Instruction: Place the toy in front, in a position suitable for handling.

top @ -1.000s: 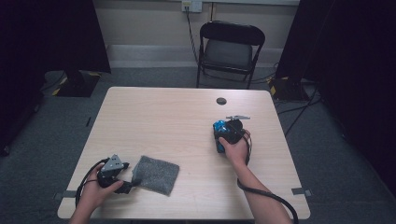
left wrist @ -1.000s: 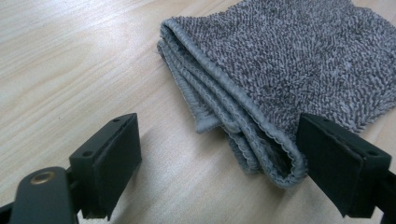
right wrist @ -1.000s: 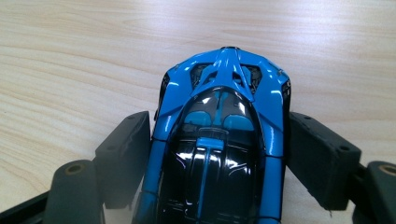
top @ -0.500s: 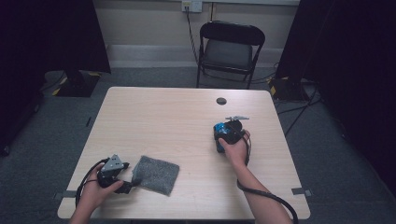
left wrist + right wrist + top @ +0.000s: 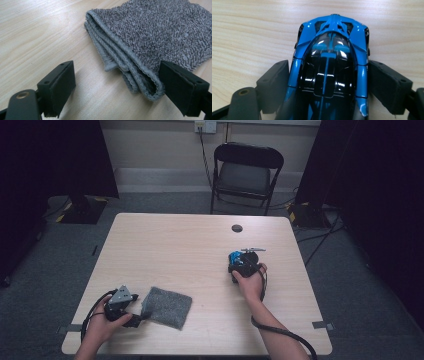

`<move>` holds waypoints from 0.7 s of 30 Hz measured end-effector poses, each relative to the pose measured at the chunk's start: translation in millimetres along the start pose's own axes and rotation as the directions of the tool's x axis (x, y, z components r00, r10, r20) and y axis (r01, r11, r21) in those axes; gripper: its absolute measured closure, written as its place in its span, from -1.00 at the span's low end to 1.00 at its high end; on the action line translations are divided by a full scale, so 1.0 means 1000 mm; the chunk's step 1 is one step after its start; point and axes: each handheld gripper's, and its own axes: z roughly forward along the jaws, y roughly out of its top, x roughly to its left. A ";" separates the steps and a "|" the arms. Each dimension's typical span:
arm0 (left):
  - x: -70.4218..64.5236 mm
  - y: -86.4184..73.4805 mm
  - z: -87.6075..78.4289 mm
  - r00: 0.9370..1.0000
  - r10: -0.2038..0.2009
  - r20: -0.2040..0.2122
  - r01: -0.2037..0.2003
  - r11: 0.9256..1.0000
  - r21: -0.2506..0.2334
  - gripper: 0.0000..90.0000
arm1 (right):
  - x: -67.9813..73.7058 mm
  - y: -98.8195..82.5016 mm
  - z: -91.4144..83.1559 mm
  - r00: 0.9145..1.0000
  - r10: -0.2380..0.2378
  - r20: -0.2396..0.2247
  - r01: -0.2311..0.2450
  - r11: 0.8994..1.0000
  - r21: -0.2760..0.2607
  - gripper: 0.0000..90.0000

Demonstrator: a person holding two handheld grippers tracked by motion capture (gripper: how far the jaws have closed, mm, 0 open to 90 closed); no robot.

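Each hand carried a compact black gripper. The left gripper [image 5: 131,316] bore a pale grey three-cornered plate on top, and a black cable looped out from it toward the table edge. The right gripper [image 5: 235,259] had a thin grey piece across its top, and its black cable trailed back beside the forearm in a long curve. Seen close, the left gripper [image 5: 125,82] had two blocky matte-black jaws with small round recesses in their upper faces and a brass-coloured ring set in the arm behind one. The right gripper [image 5: 325,82] looked alike, with dark grey blocks. Both forearms were bare, with no sleeves showing.
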 end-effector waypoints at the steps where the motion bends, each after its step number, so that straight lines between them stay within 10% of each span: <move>1: 0.000 0.000 0.000 1.000 0.000 0.000 0.000 1.000 0.000 -0.68 | 0.001 -0.002 0.000 1.000 -0.025 0.006 0.025 1.000 -0.010 -0.58; 8: 0.000 0.000 0.000 1.000 0.001 0.000 -0.001 1.000 0.000 -0.68 | 0.005 -0.004 -0.002 0.999 -0.003 0.037 0.004 1.000 -0.017 -0.47; 21: 0.000 0.000 0.000 1.000 -0.002 0.000 0.002 1.000 -0.001 -0.68 | 0.007 0.005 -0.011 0.992 -0.125 -0.020 0.125 0.992 -0.021 -0.38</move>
